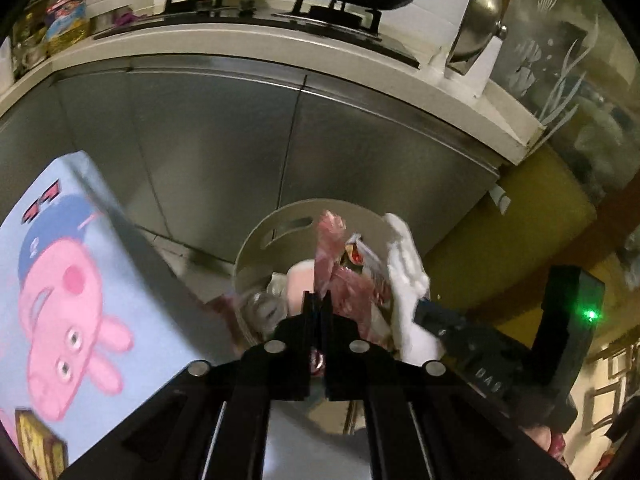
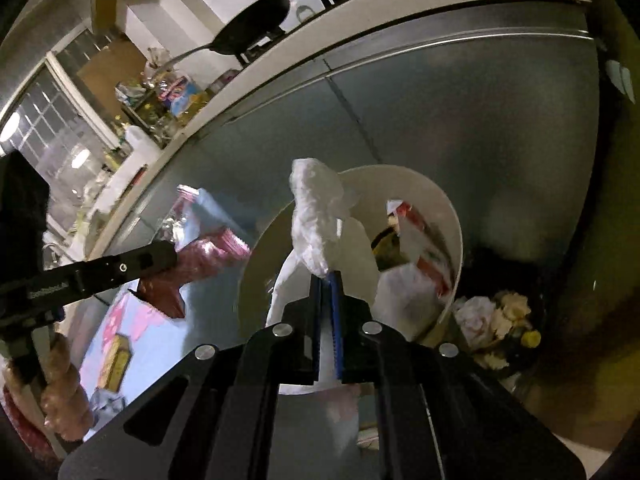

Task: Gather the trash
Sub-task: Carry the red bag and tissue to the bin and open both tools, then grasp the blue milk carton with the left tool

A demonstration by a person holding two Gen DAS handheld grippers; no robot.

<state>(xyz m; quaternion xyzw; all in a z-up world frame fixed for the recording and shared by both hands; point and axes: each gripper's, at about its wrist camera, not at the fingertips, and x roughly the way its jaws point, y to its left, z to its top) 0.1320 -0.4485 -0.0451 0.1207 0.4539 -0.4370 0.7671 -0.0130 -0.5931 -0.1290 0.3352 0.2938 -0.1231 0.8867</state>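
Here, crumpled white tissue (image 2: 316, 216) in the right gripper's (image 2: 327, 276) near-closed jaws (over bin (image 2: 448, 216)).

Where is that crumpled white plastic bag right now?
The white plastic bag is pinched in the right gripper, over the round white bin by the steel cabinet.

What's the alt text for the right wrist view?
The right tool pinches a crumpled white tissue over a white round bin already holding wrappers. The left tool, at left, holds a pink wrapper before steel cabinet doors.
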